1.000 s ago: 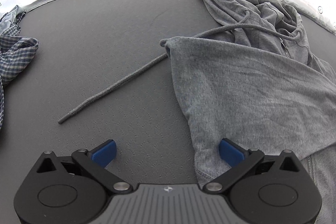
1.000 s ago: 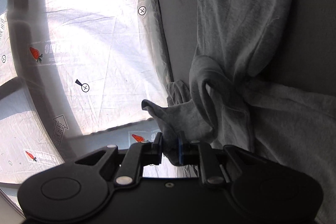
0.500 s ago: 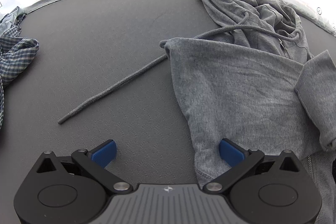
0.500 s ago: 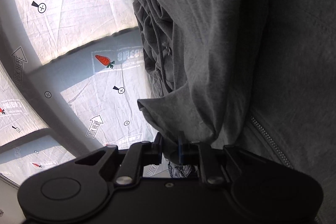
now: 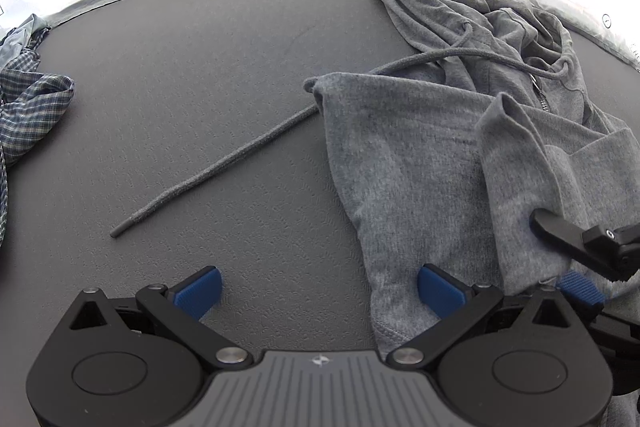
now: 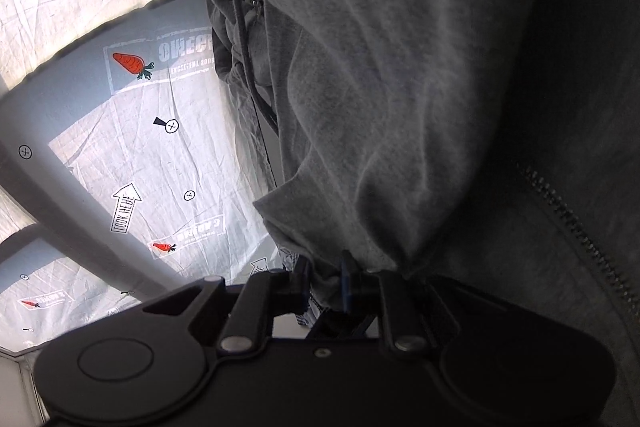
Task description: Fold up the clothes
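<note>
Grey hoodie (image 5: pixel 420 163) sleeve sits pinched in the right hand-held gripper (image 6: pixel 326 283), jaws just easing apart.

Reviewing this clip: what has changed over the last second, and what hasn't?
The right hand-held gripper has carried the sleeve of the grey hoodie across onto the hoodie's body, coming into the left wrist view at right. Its jaws have just been opening slightly, with sleeve fabric still between them. The left hand-held gripper stays open and still; the drawstring and plaid garment haven't moved.
</note>
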The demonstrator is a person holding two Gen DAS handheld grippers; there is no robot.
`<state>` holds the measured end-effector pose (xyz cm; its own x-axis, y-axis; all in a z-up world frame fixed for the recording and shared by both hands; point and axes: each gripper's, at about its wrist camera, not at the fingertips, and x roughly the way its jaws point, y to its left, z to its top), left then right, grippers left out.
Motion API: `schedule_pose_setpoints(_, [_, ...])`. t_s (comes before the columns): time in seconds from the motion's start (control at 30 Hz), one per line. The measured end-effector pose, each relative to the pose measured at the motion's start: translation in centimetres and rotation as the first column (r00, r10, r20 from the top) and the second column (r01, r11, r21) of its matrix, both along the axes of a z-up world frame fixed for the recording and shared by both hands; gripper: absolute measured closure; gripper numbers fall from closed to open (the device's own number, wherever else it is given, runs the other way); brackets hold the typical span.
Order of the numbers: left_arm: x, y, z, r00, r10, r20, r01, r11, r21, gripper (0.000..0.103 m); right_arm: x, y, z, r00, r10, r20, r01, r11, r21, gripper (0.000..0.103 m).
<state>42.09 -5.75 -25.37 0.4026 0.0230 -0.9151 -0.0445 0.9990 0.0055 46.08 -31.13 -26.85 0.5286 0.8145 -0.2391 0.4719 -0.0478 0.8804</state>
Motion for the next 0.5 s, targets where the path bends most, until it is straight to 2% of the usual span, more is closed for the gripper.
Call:
schedule_pose_setpoints(0.07, [0.0, 0.1, 0.0, 1.000, -0.001, 0.000, 0.001, 1.000, 0.000, 0.000, 0.0, 0.1, 0.1, 1.000, 0.002, -0.005, -0.002, 1.000, 0.008, 0.074])
schedule_pose_setpoints(0.17, [0.2, 0.1, 0.2, 1.000, 0.000, -0.001, 0.000, 1.000, -0.001, 0.000, -0.4, 0.1, 0.1, 1.000, -0.004, 0.001, 0.004, 1.000, 0.021, 0.070])
schedule_pose_setpoints(0.33, [0.4, 0.2, -0.1, 1.000, -0.002, -0.002, 0.002, 1.000, -0.001, 0.000, -1.4, -0.5, 0.3, 1.000, -0.023, -0.007, 0.023, 0.999, 0.023, 0.069])
schedule_pose_setpoints(0.5, [0.5, 0.3, 0.0, 1.000, 0.001, -0.017, -0.001, 1.000, -0.006, 0.000, -3.2, -2.6, 0.4, 0.998, -0.068, -0.016, 0.068, 0.998, -0.020, 0.068])
